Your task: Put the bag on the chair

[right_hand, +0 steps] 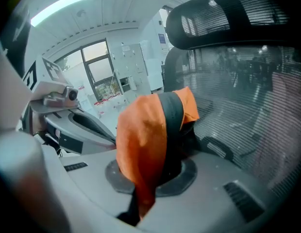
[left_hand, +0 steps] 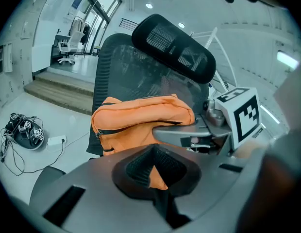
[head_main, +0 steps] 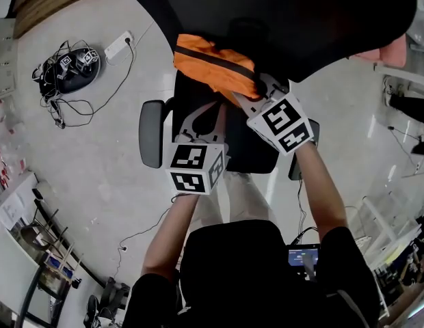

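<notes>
I have the orange bag [head_main: 213, 65] clamped in both tools, right tool [head_main: 258, 91] on its strap end and left tool [head_main: 202, 117] pinching a fold underneath, its length running side to side against the chair [head_main: 151, 134] back, seat directly below.

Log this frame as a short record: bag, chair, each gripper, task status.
bag: orange with black trim, held up in front of the chair's backrest
chair: black mesh office chair with headrest
left gripper: shut on the bag's fabric
right gripper: shut on the bag
task status: bag not yet released; cannot tell whether it rests on the seat
</notes>
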Demonstrator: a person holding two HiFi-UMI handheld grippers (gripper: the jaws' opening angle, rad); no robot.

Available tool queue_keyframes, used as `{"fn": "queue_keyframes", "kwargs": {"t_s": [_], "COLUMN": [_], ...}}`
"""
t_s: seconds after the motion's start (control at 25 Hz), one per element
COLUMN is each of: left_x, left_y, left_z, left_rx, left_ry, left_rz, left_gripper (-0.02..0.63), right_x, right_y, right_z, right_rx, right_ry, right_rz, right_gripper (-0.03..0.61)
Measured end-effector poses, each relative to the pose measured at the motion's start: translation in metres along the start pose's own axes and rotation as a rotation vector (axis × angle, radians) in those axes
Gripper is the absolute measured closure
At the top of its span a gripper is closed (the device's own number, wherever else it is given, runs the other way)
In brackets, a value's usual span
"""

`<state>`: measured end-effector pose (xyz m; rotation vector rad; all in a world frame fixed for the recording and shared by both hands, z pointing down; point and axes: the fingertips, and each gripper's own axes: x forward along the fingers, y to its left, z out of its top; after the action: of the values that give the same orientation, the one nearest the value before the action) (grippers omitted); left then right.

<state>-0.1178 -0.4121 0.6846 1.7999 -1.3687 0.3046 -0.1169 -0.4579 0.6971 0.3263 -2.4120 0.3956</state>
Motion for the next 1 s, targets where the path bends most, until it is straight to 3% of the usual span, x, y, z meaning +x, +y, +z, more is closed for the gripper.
{"fn": "queue_keyframes", "kwargs": {"t_s": [0.48, 1.0], "left_x": [0.034, 0.073], "left_y": [0.024, 0.006], "left_z": [-0.001, -0.015], "left_rx": [-0.007, 0.021], "left_ry": [0.01, 0.04], "left_rz": [0.023, -0.017], "left_gripper": [0.604, 0.604], "right_x": [0.001, -0.011], "right_y": [-0.043, -0.087], "right_z": [-0.03, -0.084], "right_rx": [0.07, 0.188], "right_ry": [0.001, 0.058], "right_rz": [-0.077, -0.214], "right_gripper": [0.565, 0.532]}}
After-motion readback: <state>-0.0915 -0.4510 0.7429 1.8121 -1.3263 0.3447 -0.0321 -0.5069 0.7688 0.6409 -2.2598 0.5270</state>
